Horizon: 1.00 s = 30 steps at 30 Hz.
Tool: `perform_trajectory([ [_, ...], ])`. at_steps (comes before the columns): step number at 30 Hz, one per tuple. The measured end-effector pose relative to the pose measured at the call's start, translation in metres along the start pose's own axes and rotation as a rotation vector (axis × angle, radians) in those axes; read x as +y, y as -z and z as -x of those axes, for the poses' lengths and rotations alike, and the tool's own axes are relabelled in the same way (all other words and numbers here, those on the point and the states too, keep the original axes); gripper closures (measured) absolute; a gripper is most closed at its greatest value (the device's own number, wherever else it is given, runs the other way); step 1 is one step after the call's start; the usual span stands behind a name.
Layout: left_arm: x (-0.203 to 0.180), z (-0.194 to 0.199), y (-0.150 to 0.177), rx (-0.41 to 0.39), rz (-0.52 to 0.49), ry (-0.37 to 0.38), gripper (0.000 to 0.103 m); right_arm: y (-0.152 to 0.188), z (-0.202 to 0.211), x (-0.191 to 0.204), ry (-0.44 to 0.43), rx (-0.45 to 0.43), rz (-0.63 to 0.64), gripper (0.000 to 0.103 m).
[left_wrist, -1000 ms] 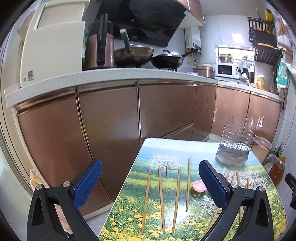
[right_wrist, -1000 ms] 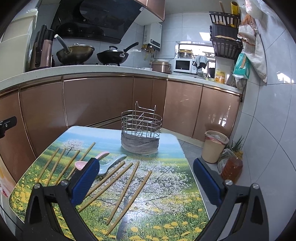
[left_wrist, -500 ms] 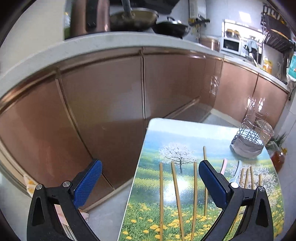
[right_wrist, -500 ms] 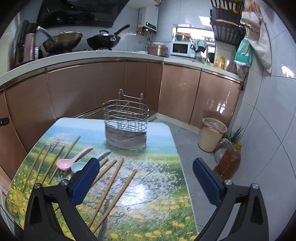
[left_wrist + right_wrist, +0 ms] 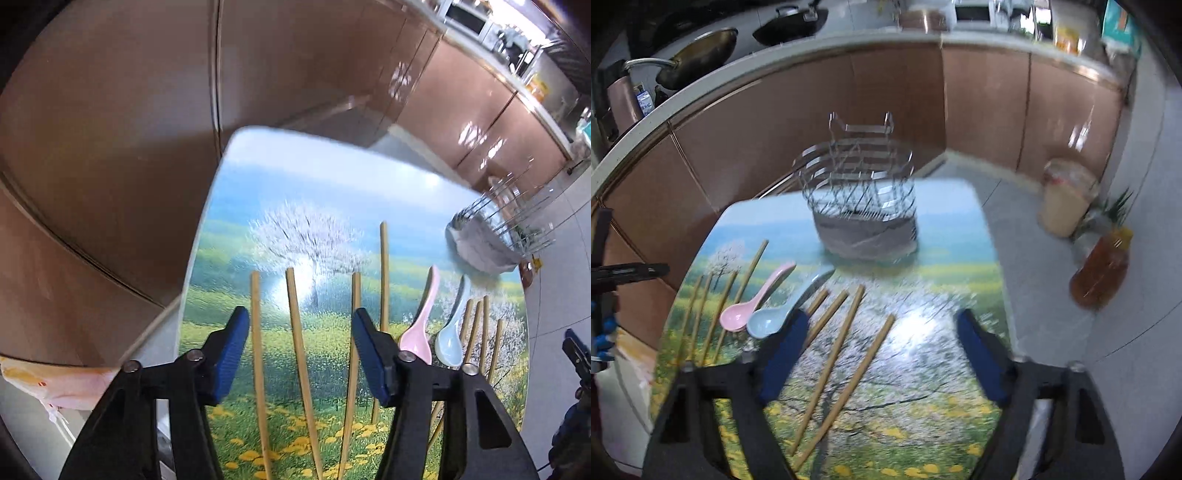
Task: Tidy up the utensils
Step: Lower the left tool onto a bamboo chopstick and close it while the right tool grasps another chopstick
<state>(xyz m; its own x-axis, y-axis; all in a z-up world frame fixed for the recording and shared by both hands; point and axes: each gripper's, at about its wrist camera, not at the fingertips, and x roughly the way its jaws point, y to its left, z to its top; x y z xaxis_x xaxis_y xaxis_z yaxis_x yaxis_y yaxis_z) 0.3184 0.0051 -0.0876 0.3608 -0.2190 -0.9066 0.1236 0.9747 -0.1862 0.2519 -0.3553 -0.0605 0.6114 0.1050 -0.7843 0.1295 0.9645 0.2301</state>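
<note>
Counter (image 5: 240,206): small top printed with a meadow and a blossoming tree; copper-coloured cabinets (image 5: 110,147) behind.

Wire utensil holder (image 5: 862,206): upright at the far end of the counter, nothing seen in it.

Chopsticks, left group (image 5: 299,350): four bamboo sticks lying flat, roughly parallel. Two lie in line with the gap of the left claw (image 5: 299,343), below its pads; a third passes behind the right-hand pad.

Spoons: pink spoon (image 5: 419,325) and pale blue spoon (image 5: 450,332) side by side, bowls toward the camera, just right of the left claw.

Chopsticks, right group (image 5: 846,350): four sticks fanned out, two within the span of the right claw (image 5: 882,358).

Both claws: jaws part spread and closing, tilted down over the counter, pinching nothing.
</note>
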Motion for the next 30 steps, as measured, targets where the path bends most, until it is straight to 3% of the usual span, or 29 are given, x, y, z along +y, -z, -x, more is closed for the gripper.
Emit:
perform_trajectory([
  [5,0.005,-0.039,-0.010,0.101,0.020,-0.019,0.059,-0.003,-0.026,-0.001,-0.009,0.090,-0.007,0.044],
  [7,0.006,-0.047,-0.014,0.123,0.030,-0.007,0.070,-0.006,-0.033,-0.001,-0.007,0.107,-0.001,0.050],
  [9,0.006,-0.054,-0.018,0.136,0.032,-0.010,0.073,-0.008,-0.040,-0.001,-0.011,0.124,0.001,0.055],
  [16,0.002,-0.074,-0.026,0.170,0.038,-0.041,0.082,-0.008,-0.057,-0.006,-0.015,0.174,-0.010,0.060],
  [30,-0.002,-0.097,-0.029,0.209,0.038,-0.067,0.085,-0.004,-0.083,-0.006,-0.046,0.251,-0.023,0.072],
])
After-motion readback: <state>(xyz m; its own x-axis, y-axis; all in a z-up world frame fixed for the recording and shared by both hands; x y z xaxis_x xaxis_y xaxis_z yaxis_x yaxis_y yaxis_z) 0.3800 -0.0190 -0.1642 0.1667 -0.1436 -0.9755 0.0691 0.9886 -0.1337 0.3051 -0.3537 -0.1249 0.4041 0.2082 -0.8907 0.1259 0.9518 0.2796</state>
